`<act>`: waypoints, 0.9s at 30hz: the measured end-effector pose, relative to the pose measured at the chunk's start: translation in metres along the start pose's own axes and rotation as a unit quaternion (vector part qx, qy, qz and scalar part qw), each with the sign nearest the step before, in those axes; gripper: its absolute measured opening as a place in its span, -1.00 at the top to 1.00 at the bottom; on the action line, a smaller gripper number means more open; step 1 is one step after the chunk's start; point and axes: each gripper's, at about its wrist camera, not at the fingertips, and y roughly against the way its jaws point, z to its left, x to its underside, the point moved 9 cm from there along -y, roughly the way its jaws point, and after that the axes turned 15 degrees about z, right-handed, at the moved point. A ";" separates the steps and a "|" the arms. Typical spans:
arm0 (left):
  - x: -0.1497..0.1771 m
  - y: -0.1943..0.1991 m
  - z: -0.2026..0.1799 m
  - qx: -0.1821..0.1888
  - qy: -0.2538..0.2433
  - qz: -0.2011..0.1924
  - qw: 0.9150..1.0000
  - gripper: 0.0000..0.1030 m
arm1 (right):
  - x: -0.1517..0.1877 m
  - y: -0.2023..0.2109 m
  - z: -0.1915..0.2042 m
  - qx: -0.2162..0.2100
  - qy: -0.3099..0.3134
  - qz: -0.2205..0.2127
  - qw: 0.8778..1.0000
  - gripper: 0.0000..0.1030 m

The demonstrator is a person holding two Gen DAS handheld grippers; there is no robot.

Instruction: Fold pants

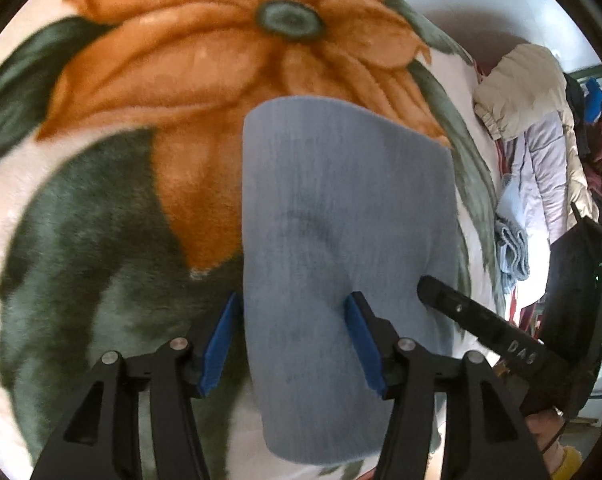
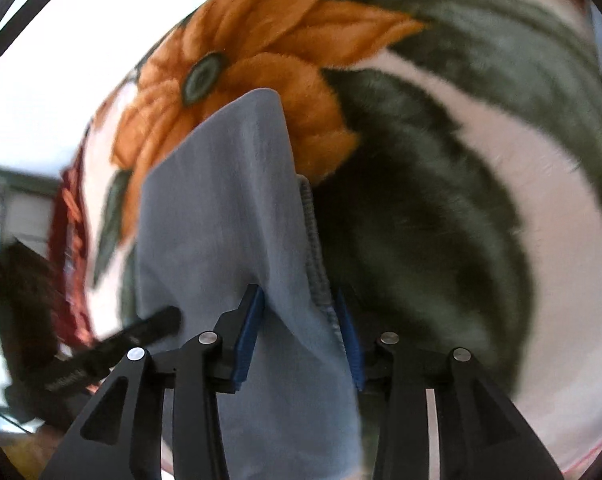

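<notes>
Pants, pale blue and folded into a smooth oblong, lie on the floral blanket; left gripper spreads wide over them, right gripper fingers pinch a raised edge.

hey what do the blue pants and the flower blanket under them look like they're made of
The blue folded pants look like a soft, matte knit, likely cotton jersey or fleece: fine lengthwise ribbing shows, and a gathered ribbed edge shows in the right wrist view. The orange-flower, green-leaf blanket looks like plush fleece, probably synthetic: its print edges are fuzzy with a short raised pile. Exact fibres cannot be told.
</notes>
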 end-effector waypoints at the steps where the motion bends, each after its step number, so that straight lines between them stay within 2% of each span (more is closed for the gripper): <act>1: -0.001 -0.002 0.001 0.009 0.006 0.001 1.000 -0.16 | 0.000 -0.002 0.000 -0.009 -0.004 0.001 1.000 0.05; 3: -0.003 -0.006 0.000 0.026 0.014 0.003 1.000 -0.16 | -0.001 -0.007 0.001 -0.028 -0.004 0.005 1.000 0.00; 5: -0.005 -0.008 -0.002 0.035 0.017 0.005 0.999 -0.15 | -0.002 -0.007 0.003 -0.029 0.007 0.007 1.000 0.09; 6: -0.006 -0.009 -0.004 0.036 0.016 0.004 0.999 -0.09 | -0.001 -0.006 0.006 -0.031 0.015 0.006 0.999 0.23; 8: -0.006 -0.008 -0.007 0.042 0.011 0.001 0.999 0.10 | 0.002 -0.001 0.011 -0.021 0.029 -0.001 0.999 0.36; 10: -0.006 -0.005 -0.009 0.055 0.007 -0.002 0.998 0.36 | 0.004 0.004 0.016 -0.014 0.039 -0.009 0.999 0.54; 13: -0.005 0.002 -0.011 0.071 0.000 -0.003 0.997 0.46 | 0.008 0.013 0.022 -0.041 0.031 -0.014 0.999 0.60; 17: 0.000 0.020 -0.012 0.104 -0.005 -0.008 0.995 0.48 | 0.016 0.028 0.038 -0.059 0.040 -0.022 0.997 0.61; 19: 0.006 0.033 -0.009 0.109 -0.010 -0.012 0.994 0.48 | 0.027 0.036 0.057 -0.065 0.053 -0.024 0.996 0.61; 24: 0.029 0.072 0.019 0.110 -0.007 -0.024 0.994 0.48 | 0.057 0.036 0.109 -0.077 0.081 -0.013 0.994 0.61; 27: 0.046 0.096 0.046 0.096 0.000 -0.030 0.995 0.47 | 0.079 0.025 0.144 -0.080 0.096 -0.002 0.992 0.61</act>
